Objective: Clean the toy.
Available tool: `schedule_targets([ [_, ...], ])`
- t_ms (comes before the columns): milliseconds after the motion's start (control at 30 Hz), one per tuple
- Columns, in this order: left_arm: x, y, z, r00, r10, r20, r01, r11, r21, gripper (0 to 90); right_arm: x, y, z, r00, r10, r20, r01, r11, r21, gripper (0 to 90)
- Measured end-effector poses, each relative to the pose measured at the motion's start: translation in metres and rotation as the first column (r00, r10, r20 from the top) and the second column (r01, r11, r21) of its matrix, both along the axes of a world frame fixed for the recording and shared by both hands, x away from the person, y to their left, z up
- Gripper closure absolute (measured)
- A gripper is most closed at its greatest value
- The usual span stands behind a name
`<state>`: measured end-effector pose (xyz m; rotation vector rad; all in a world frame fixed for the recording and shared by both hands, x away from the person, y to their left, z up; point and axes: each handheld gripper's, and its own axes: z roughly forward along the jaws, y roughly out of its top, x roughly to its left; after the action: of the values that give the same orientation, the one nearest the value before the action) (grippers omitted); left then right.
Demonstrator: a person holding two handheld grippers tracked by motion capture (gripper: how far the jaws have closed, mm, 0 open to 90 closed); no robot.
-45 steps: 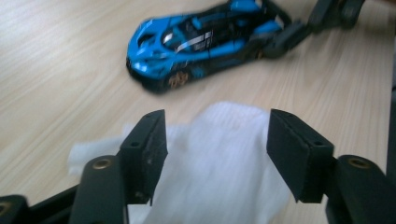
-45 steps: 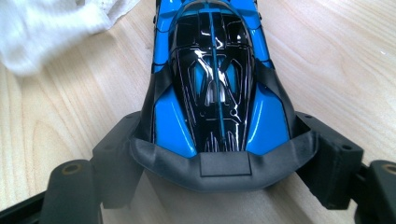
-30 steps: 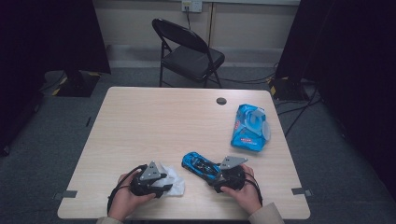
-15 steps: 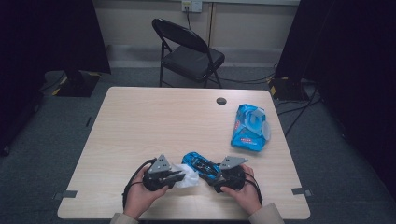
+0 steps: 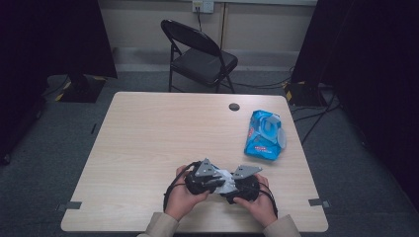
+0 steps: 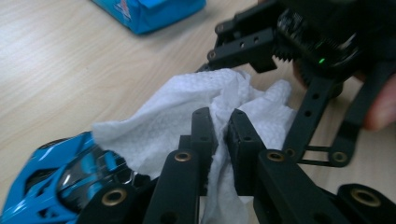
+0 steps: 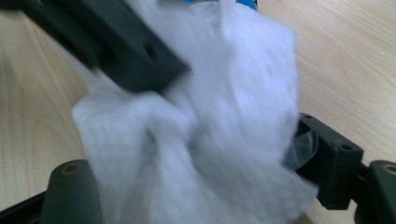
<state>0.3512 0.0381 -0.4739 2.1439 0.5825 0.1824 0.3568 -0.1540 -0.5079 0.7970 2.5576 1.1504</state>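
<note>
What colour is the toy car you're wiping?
Bright blue with black windows; the toy car shows best in the left gripper view, under the white wipe.

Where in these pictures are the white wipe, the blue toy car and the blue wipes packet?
white wipe (image 6: 168,126), left gripper view, on its crumpled middle.
blue toy car (image 6: 51,179), left gripper view, on its blue body.
blue wipes packet (image 5: 265,134), high view, on its top face.
</note>
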Motion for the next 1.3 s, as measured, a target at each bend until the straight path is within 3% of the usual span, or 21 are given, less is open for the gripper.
schedule_targets([
  [233,-0.001,-0.004,-0.007,0.9994,-0.021,0.028,0.020,0.9997,0.016,83.2,0.000,0.000,0.000,1.0000,0.000,0.001,0.000,1.000,0.000,24.3],
  [367,0.000,-0.003,-0.005,0.9996,-0.012,0.024,0.011,0.9995,0.029,83.2,0.000,0.000,0.000,1.0000,0.000,0.002,0.000,1.000,0.000,24.6],
  [800,0.007,0.027,-0.003,0.9986,0.052,0.007,-0.052,0.9979,0.039,83.5,0.000,0.000,0.000,1.0000,-0.001,0.002,0.001,1.000,0.000,24.7],
  [933,0.008,0.037,-0.005,0.9963,0.085,0.012,-0.086,0.9944,0.063,83.5,0.000,0.000,0.000,1.0000,-0.001,0.002,0.001,1.000,0.000,24.7],
  [1100,0.013,0.049,-0.008,0.9921,0.125,-0.005,-0.125,0.9918,0.026,83.5,-0.001,0.000,0.000,1.0000,0.000,0.002,0.000,1.000,0.000,24.7],
  [1300,0.016,0.051,-0.007,0.9899,0.142,-0.006,-0.141,0.9895,0.032,83.4,0.000,0.000,0.000,1.0000,0.000,0.002,0.000,1.000,0.000,24.7],
])
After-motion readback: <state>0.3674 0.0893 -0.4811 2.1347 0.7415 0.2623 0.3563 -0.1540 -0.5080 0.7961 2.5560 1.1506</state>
